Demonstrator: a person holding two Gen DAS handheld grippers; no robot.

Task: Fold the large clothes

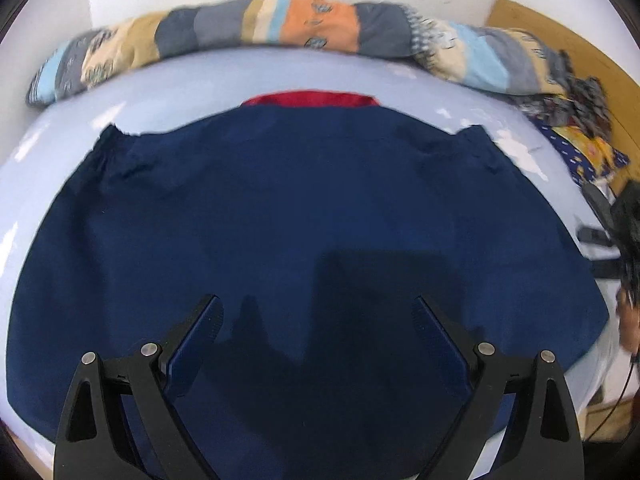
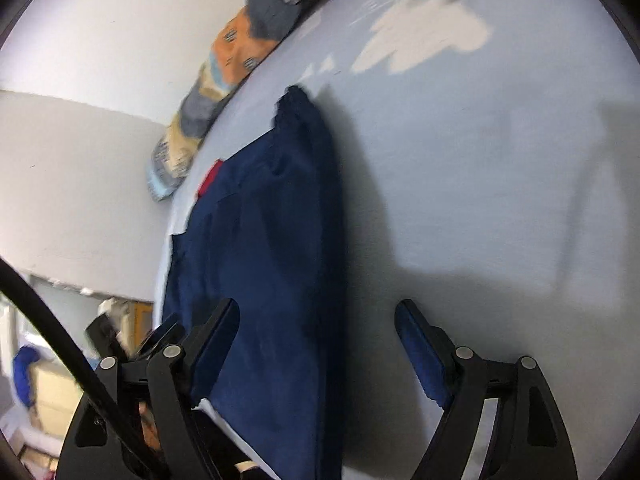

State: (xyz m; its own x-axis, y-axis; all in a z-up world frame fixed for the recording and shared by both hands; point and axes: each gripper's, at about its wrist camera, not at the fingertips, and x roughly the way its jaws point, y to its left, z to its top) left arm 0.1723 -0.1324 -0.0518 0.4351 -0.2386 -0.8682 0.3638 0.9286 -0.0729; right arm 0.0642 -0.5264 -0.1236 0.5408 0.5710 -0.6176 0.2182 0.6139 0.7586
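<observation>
**Both grippers spread above a navy garment on the bed**

Nearest the lens in the left wrist view, the left gripper (image 1: 316, 316) stands with its jaws wide apart and nothing between them, hanging over the lower middle of the navy garment (image 1: 280, 208); that garment lies flat and spread across the pale blue bed (image 1: 180, 84), red collar lining (image 1: 312, 99) at the far edge, sleeves seemingly turned in already, which would suit a fold brought up from the near hem; behind it a patchwork blanket (image 1: 304, 24) is rolled against the wall, out of the working area; at the far right a heap of patterned cloth (image 1: 584, 148) waits, probably more laundry.

Seen from the right wrist, the garment (image 2: 272, 240) runs along the left half of the picture with bare bed (image 2: 480, 180) to the right; the right gripper (image 2: 316, 320) is likewise spread and empty, straddling the garment's right edge, seemingly placed to take that edge; no pad presses on cloth yet.
</observation>
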